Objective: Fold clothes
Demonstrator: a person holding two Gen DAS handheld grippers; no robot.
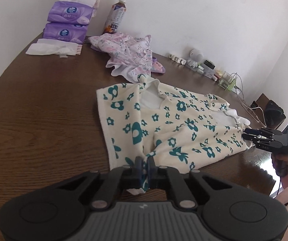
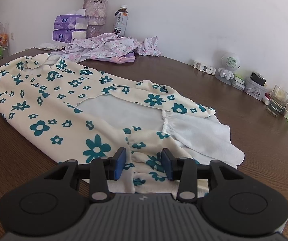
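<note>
A cream garment with teal flowers (image 1: 164, 124) lies spread on the brown table (image 1: 43, 120). My left gripper (image 1: 144, 165) is shut on a fold of its near hem, and a bit of cloth shows between and below the fingers. My right gripper (image 2: 144, 163) is over the garment's (image 2: 63, 104) gathered waist end, next to a white inner lining (image 2: 194, 132). Its blue pads (image 2: 120, 164) stand apart, the wrinkled cloth lies between them, and neither pad visibly presses on it. In the left wrist view the right gripper (image 1: 248, 134) sits at the garment's right edge.
A crumpled pink floral garment (image 1: 130, 54) lies behind the cream one. Tissue packs (image 1: 67, 22), a vase (image 2: 95, 14) and a drink bottle (image 1: 116, 16) stand at the back left. Small items, a robot figure (image 2: 227, 66), glass jars (image 2: 278, 100) and cables line the wall to the right.
</note>
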